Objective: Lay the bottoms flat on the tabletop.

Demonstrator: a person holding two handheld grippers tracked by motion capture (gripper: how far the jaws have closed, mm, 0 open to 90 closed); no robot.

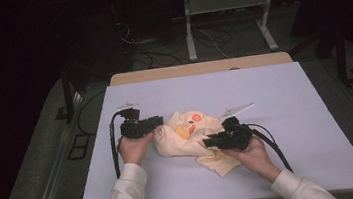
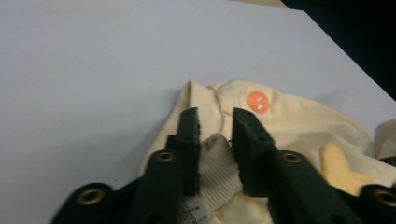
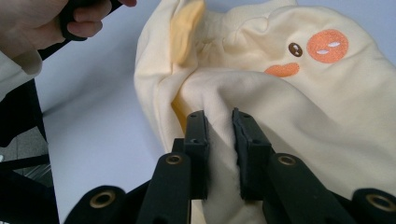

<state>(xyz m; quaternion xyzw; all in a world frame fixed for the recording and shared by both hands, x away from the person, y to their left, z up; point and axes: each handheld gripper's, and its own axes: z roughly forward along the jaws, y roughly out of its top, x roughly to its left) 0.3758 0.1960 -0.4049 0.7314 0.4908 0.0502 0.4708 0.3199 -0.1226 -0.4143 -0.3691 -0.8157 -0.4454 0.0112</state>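
Left claw (image 2: 215, 144) pinched the ribbed hem of the crumpled cream fleece garment with orange cheek patches (image 1: 191, 133); right claw (image 3: 219, 154) gripped a fold, mid-worktop toward the near edge. Likely next: lift and spread it flat. Beyond, white tabletop (image 1: 274, 88), then dark room, grey desk legs (image 1: 228, 18).

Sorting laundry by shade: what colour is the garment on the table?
The garment is pale cream-yellow with orange embroidered patches, clearest in the right gripper view.
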